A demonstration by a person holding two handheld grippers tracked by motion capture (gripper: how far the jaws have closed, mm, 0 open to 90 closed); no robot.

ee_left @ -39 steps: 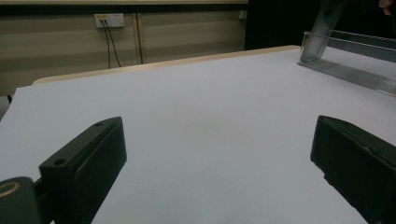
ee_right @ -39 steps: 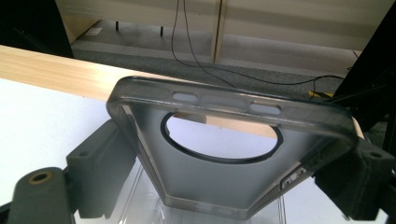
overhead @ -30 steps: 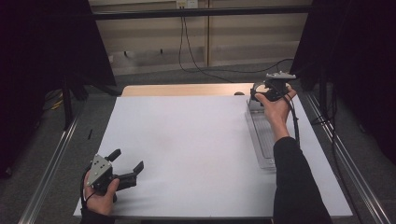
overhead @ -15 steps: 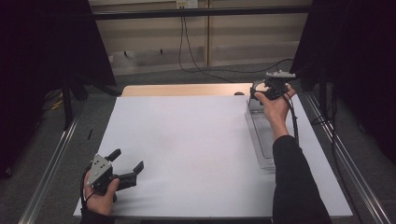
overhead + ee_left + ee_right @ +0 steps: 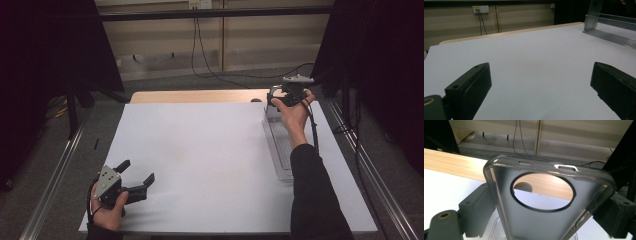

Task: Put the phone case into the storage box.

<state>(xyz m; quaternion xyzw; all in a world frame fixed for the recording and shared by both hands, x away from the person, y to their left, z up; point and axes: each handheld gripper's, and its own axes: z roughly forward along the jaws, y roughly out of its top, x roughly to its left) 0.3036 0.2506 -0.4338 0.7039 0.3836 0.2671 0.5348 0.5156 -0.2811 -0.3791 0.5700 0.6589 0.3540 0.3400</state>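
The right claw (image 5: 278,98) gripped a clear phone case (image 5: 549,202) above the far end of a tray (image 5: 278,150); the left claw (image 5: 136,176) rested open on the desk (image 5: 200,150).

Phone case (image 5: 544,220) lower end cut off by frame bottom; finger contact unclear.

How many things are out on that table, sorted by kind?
Grippers: 2, the left gripper and the right gripper.
Clear phone case: 1, between the right gripper's jaws.
Clear tray: 1, along the table's right side.
White sheet covering the table: 1.
Total: 5.
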